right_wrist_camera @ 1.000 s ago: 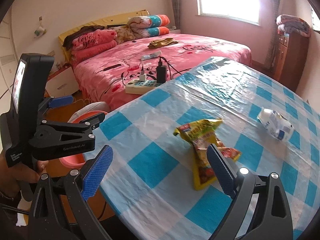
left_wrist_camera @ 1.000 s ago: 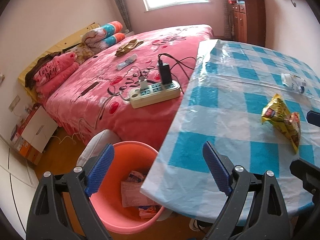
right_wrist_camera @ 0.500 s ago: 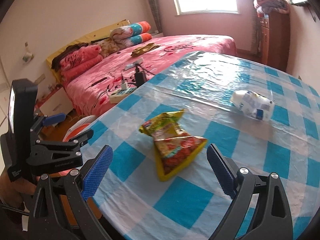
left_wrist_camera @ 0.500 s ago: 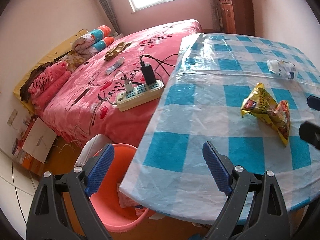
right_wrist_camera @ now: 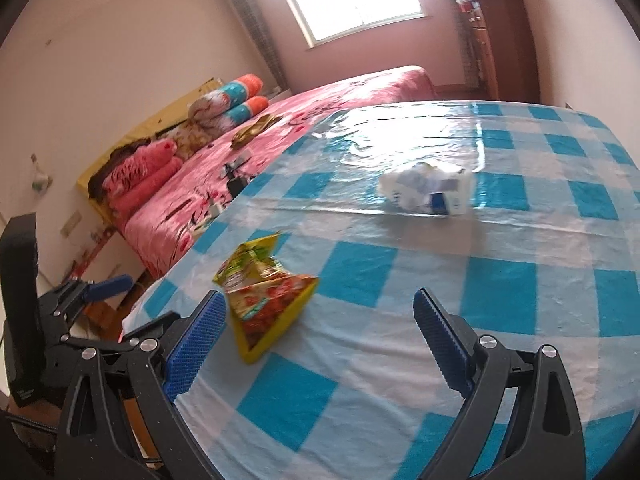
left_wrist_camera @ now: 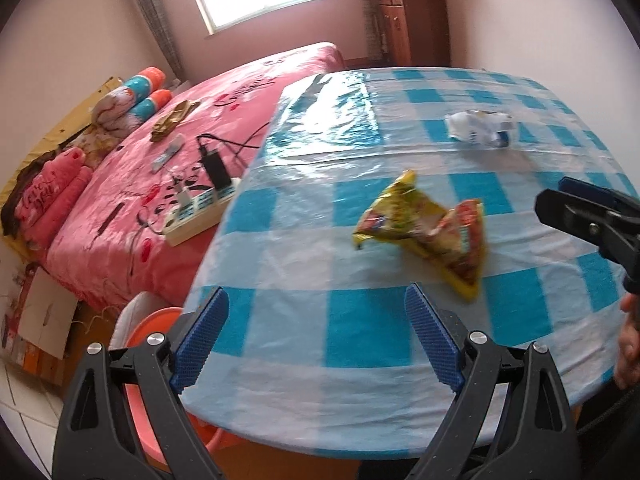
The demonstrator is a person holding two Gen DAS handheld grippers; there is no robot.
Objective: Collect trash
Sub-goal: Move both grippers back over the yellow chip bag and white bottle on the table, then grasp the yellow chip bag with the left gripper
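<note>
A crumpled yellow and red snack wrapper (left_wrist_camera: 432,232) (right_wrist_camera: 268,296) lies on the blue-and-white checked table (left_wrist_camera: 360,320) (right_wrist_camera: 500,288). Farther back sits a crumpled white and blue packet (left_wrist_camera: 478,130) (right_wrist_camera: 428,194). My left gripper (left_wrist_camera: 316,336) hangs open over the table's near edge, short of the wrapper, with nothing between its fingers. My right gripper (right_wrist_camera: 316,344) is open too, empty; its left pad is just in front of the wrapper. The orange bin (left_wrist_camera: 160,320) shows only as a rim under the table's left edge.
A bed (left_wrist_camera: 200,140) with a pink cover stands left of the table, with a power strip (left_wrist_camera: 196,216), cables and rolled bedding on it. A wooden cabinet (left_wrist_camera: 412,28) is at the back wall. Cardboard boxes (left_wrist_camera: 44,320) sit on the floor at left.
Both grippers have swung right and forward over the table. The bin has slid almost out of the left wrist view. The wrapper and white packet look nearer in both views. Jaws stayed open.
</note>
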